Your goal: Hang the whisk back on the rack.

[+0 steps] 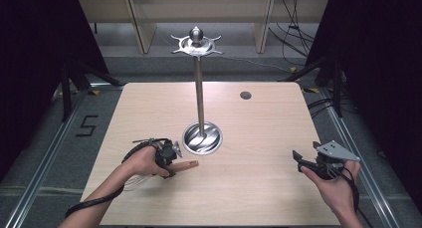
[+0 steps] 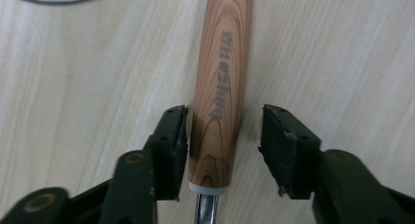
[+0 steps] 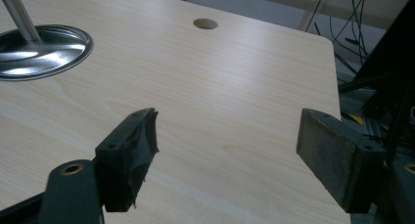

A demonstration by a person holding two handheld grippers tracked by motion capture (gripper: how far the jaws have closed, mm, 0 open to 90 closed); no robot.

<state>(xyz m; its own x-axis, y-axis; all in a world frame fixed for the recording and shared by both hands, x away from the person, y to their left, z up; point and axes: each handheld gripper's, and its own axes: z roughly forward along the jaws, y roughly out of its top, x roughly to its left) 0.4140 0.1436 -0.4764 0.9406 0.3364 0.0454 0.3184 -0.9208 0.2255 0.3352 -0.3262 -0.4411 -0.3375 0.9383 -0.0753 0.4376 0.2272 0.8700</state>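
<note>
Wood table (image 1: 249,138): left gripper (image 2: 224,150) fingers apart astride wooden handle (image 2: 222,87); right gripper (image 3: 227,160) fingers wide, empty.

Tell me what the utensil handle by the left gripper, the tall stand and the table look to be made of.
Handle: wood, smooth, probably varnished; reddish-brown grain rings show, with a stamped word. A pale collar and shiny metal shank follow it.
Stand: polished metal, likely steel; its round base mirrors the light.
Table: pale wood-grain top, possibly laminate; the grain is very even.
</note>
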